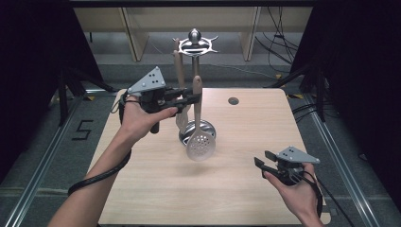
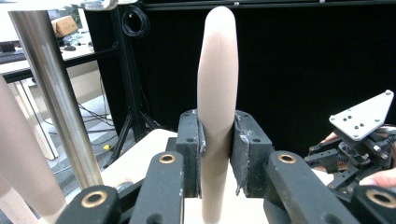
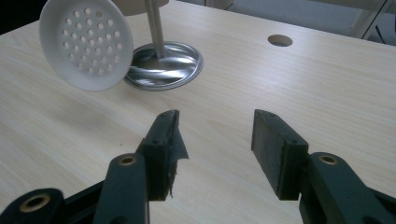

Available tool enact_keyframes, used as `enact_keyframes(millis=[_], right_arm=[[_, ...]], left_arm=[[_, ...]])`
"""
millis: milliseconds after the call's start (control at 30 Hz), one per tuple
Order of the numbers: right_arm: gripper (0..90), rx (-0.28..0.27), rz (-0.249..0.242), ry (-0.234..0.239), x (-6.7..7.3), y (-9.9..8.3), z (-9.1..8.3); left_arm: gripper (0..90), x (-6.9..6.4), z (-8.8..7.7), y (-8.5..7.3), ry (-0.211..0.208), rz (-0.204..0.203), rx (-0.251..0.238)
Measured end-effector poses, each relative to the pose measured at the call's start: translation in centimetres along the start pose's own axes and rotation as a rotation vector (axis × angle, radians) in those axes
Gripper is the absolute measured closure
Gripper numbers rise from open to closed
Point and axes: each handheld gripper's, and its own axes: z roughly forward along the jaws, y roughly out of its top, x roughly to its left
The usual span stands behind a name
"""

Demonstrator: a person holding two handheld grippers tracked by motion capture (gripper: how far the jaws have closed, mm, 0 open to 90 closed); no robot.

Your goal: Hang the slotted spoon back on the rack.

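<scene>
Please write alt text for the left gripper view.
The left hand-held gripper is shut on the upright beige handle of a skimmer. A steel stand pole rises at left; the right hand-held gripper is beyond.

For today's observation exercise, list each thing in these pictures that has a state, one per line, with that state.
Left gripper: shut on the skimmer's handle.
Right gripper: open, empty, low over the table.
Pale perforated skimmer with wooden handle: held upright, off the rack.
Steel utensil rack: upright; one wooden-handled utensil hanging.

Even overhead light, soft shadows, dark surrounds; glare on the stand base (image 3: 163,65).
</scene>
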Motion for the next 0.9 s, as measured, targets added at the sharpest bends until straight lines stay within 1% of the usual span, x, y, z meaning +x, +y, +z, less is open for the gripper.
enact_keyframes(millis=[67, 133, 200, 233, 300, 333, 500, 533, 700, 733, 800, 900], right_arm=[[51.9, 0.01, 0.004, -0.004, 0.1, 0.0, -0.1], [51.9, 0.017, 0.025, -0.008, 0.2, 0.0, -0.2], [51.9, 0.01, 0.008, -0.007, 0.0, 0.0, -0.2], [51.9, 0.011, 0.014, -0.008, 0.0, 0.0, -0.2], [51.9, 0.01, 0.009, -0.009, -0.1, 0.0, -0.1], [51.9, 0.012, 0.019, -0.007, 0.0, 0.0, -0.1], [51.8, 0.004, 0.01, -0.006, -0.1, -0.1, 0.0], [51.8, 0.001, -0.001, -0.007, -0.1, -0.1, 0.0], [51.6, 0.01, 0.002, -0.011, -0.1, -0.1, 0.0], [51.5, 0.013, 0.012, -0.011, -0.1, -0.1, 0.0], [51.5, 0.005, 0.007, -0.006, -0.2, -0.1, 0.1], [51.4, 0.009, 0.002, -0.012, -0.2, 0.0, 0.0]], left_arm=[[73.8, 0.1, 0.1, 0.1, -0.002, 0.0, -0.002], [73.8, 0.2, 0.1, 0.3, -0.002, -0.004, -0.007], [73.8, 0.2, 0.1, 0.4, -0.003, -0.001, -0.009], [73.8, 0.3, 0.1, 0.4, -0.003, -0.002, -0.01], [73.8, 0.3, 0.1, 0.5, -0.002, -0.001, -0.013], [73.8, 0.3, 0.1, 0.6, -0.001, -0.001, -0.014], [73.8, 0.5, 0.1, 0.6, 0.0, 0.0, -0.013], [73.8, 0.5, 0.1, 0.6, 0.001, 0.001, -0.012], [73.8, 0.7, 0.1, 0.7, 0.0, -0.001, -0.016], [73.8, 0.7, 0.1, 0.8, -0.001, -0.001, -0.016], [73.8, 0.7, 0.1, 0.9, -0.002, 0.001, -0.016], [73.8, 0.8, 0.1, 1.1, -0.003, 0.004, -0.016]])
